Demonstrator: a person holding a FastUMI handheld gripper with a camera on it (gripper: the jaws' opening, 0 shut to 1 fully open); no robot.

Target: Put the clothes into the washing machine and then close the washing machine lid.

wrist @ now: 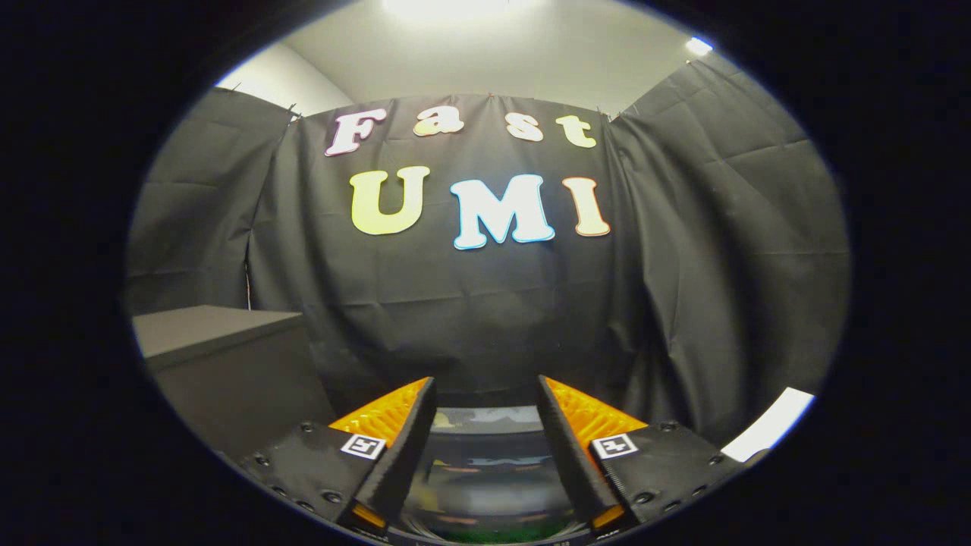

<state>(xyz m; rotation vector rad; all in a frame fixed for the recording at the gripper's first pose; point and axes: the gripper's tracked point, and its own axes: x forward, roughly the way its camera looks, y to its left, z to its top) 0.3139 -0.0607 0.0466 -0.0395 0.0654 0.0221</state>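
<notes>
Tongs (485,390): I see them spread apart, gripping nothing; orange fingers (379,415) point at the black cloth wall (470,303)
Washing machine lid (485,455): glossy, lying between and below my fingers
Grey box (220,356): off to the left

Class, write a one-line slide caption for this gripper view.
Open gripper held over a glossy dark surface, a grey box beyond its left finger.
</notes>
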